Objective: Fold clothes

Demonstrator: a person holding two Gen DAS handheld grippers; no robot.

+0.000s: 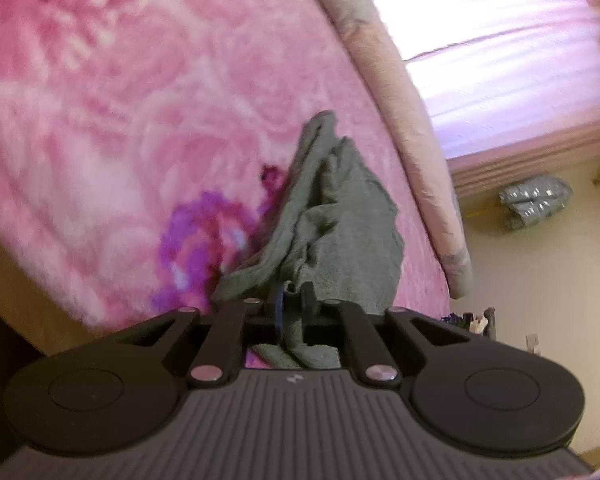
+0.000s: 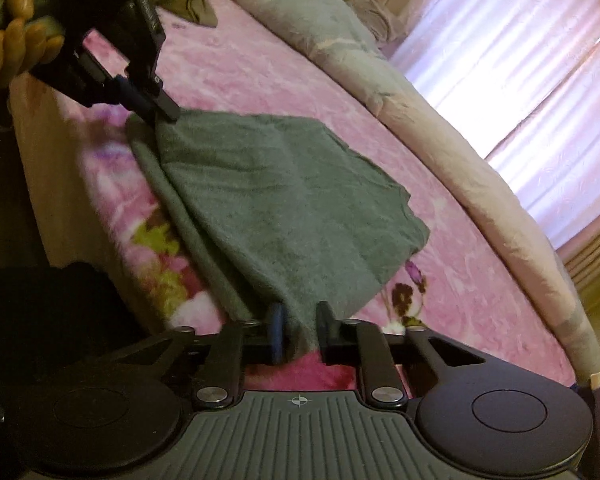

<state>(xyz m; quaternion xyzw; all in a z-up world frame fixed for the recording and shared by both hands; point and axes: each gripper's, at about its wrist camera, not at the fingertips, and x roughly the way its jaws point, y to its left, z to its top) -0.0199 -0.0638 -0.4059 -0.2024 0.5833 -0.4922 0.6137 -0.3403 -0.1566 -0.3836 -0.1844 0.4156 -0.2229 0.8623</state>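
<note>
The right hand-held gripper point(image 2: 299, 330) has a grey ribbed body with a small crosshair mark, two round black discs at its sides, and black link arms pinned by silver screws. One finger carries a blue pad; the other is plain black. The left hand-held gripper point(image 1: 295, 294) matches it, with a small pale logo on its ribbed top. A bare hand point(image 2: 8, 20) grips its grey-green handle.

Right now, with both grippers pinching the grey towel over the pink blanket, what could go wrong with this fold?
1. The right gripper holds the grey towel by a thin edge, so a tug could pull it free.
2. At the left gripper the cloth is bunched, which may set a crooked crease.
3. The towel sits near the side of the pink blanket, so a dropped corner might hang off the bed.
</note>
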